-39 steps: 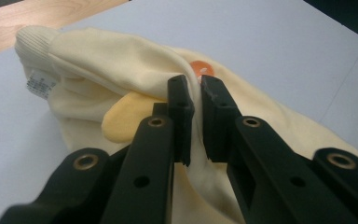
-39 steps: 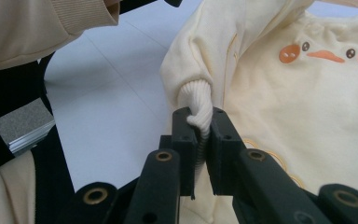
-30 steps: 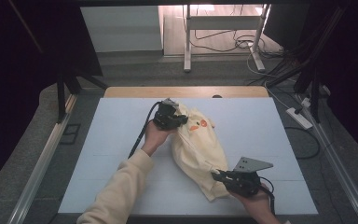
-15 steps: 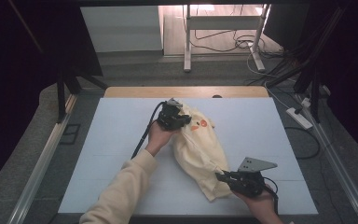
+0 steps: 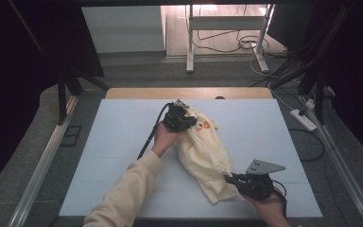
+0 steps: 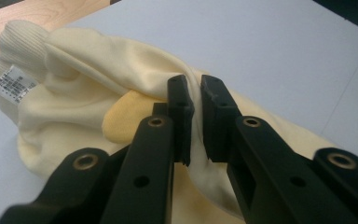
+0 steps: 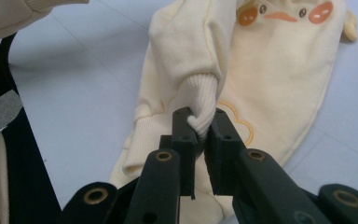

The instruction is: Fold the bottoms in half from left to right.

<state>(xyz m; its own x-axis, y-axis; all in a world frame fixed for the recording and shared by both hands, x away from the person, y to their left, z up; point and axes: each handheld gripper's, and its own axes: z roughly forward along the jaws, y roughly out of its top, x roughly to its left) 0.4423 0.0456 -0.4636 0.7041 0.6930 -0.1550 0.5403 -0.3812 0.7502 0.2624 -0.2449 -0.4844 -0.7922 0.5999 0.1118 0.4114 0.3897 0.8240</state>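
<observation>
Garment: I see a pale yellow sweatshirt (image 5: 203, 151) crumpled lengthwise on the white table (image 5: 123, 142), running from mid-table toward the near right edge.
Print: I can make out an orange-cheeked face print (image 7: 284, 14) on its front, at the end farthest from the right gripper.
Cuff: a ribbed sleeve cuff (image 7: 203, 105) hangs down into my right gripper's jaws.
Label: a white care label (image 6: 11, 84) sits by the ribbed hem at the far end in the left gripper view.
Right gripper (image 7: 200, 128): my jaws are clamped on the cuff tip, at the garment's near end.
Left gripper (image 6: 195, 100): my jaws are pinched together on a raised fold of the fabric, at the far end.
Left sleeve (image 5: 127, 194): my cream-sleeved forearm reaches in from the bottom edge.
Beyond the table: cables (image 5: 227, 40) lie on the floor.
</observation>
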